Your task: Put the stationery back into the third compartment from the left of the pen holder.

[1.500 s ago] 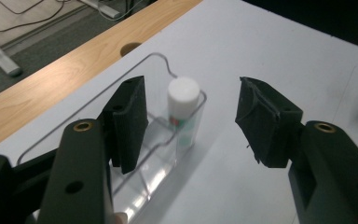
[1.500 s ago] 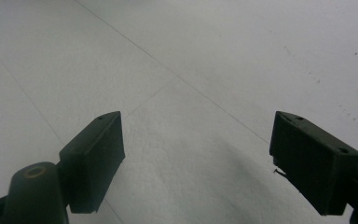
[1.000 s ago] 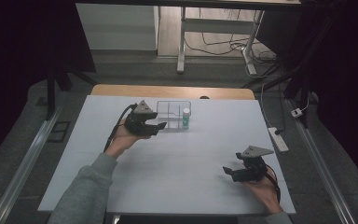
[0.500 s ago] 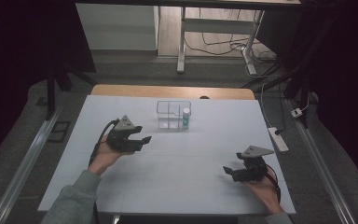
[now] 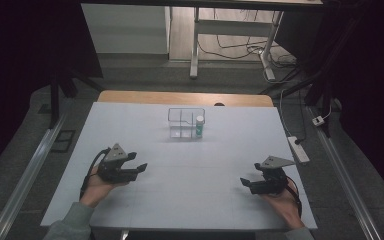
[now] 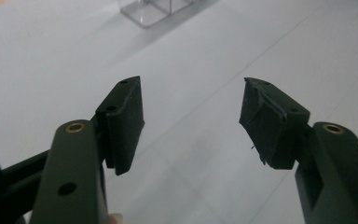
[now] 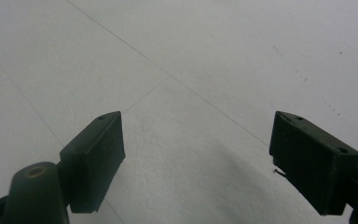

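Looking down from the high view, you've got the left gripper [image 5: 141, 168] low over the near-left part of the white table [image 5: 190, 165], jaws spread wide with nothing between them, and they've just been opening a bit further. In the left gripper view the black rubber pads [image 6: 123, 123] stand well apart over bare tabletop. Your right gripper [image 5: 245, 183] sits at the near-right edge, also gaping wide and empty. The clear plastic divided box [image 5: 186, 122] sits mid-table toward the far side, with the small white-capped green bottle [image 5: 199, 127] standing upright in its right-hand compartment, well apart from both grippers.
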A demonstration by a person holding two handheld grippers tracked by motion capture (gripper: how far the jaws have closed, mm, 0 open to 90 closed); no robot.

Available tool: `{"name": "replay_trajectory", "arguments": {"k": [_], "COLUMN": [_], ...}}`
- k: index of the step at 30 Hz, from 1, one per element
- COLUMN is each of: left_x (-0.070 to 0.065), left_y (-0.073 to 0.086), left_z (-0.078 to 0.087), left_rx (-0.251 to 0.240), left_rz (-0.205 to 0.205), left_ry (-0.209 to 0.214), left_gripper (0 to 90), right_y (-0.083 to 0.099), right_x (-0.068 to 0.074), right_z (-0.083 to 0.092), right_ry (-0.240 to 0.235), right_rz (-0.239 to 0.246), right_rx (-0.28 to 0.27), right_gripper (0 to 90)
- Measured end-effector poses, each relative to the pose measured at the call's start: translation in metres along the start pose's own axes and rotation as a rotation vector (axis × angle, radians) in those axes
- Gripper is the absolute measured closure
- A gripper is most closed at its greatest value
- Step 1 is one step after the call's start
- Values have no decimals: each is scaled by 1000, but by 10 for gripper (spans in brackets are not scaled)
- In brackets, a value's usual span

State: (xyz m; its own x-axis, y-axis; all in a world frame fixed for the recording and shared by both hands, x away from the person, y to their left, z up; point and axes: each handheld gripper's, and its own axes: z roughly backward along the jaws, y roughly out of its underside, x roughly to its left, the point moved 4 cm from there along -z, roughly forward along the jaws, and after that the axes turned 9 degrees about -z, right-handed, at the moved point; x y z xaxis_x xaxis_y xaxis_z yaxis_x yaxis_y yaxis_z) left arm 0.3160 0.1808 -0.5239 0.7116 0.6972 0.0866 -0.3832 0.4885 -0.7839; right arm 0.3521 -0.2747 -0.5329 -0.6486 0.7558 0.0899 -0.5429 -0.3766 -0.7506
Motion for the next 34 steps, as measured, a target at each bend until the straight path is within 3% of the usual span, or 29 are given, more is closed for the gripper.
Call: {"name": "replay_trajectory", "arguments": {"k": [8,13,26,34], "left_x": [1,-1,-4,-3], "left_y": [30,41,44,44], "left_z": [14,16,16,19], "left_rx": [20,34,27,16], "left_rz": [39,40,32,28], "left_ry": [-27,-31,-18,-32], "left_gripper": [368,359,332,325], "right_y": [0,1,1,0], "right_x": [0,0,-1,0], "right_z": [-1,-1,1,1], "right_ry": [2,1,-1,-2], "right_rz": [2,2,4,10], "right_rx": [4,5,-1,-5], "right_gripper": [173,173,174,175]}}
